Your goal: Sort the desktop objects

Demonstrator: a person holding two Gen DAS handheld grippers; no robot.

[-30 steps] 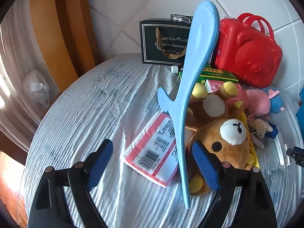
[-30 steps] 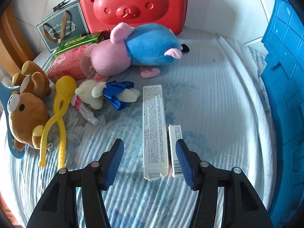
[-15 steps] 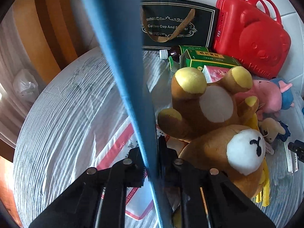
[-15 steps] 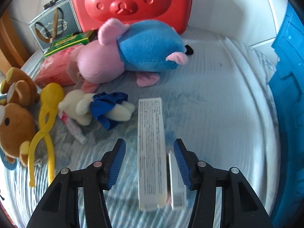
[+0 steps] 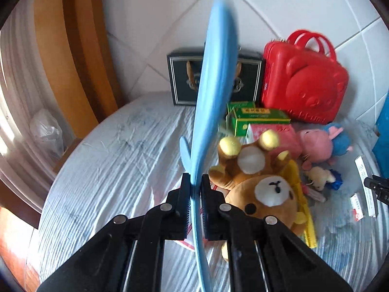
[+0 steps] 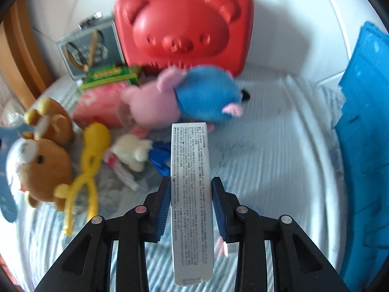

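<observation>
My left gripper [image 5: 195, 192] is shut on a flat light-blue whale-shaped board [image 5: 214, 92], held edge-on and upright above the table. A brown bear plush [image 5: 262, 189] lies just right of it. My right gripper [image 6: 190, 194] is shut on a long white printed box [image 6: 190, 189], lifted off the cloth. A second small box [image 6: 225, 243] lies hidden mostly behind the right finger. The brown bear [image 6: 41, 155], yellow tongs [image 6: 90, 165], a small white plush [image 6: 132, 152] and a pink-and-blue pig plush [image 6: 192, 97] lie left of and beyond the right gripper.
A red bear case [image 5: 304, 82] and black gift box [image 5: 180, 80] stand at the back by the tiled wall. Green box [image 5: 257, 118] and pink pack [image 5: 274, 133] lie before them. A blue crate [image 6: 367, 146] stands at the right. A red-edged label sheet [image 5: 187, 241] lies under the left gripper.
My left gripper closed on the blue board and raised it. My right gripper closed on the long white box and lifted it; the small box stayed on the cloth.
</observation>
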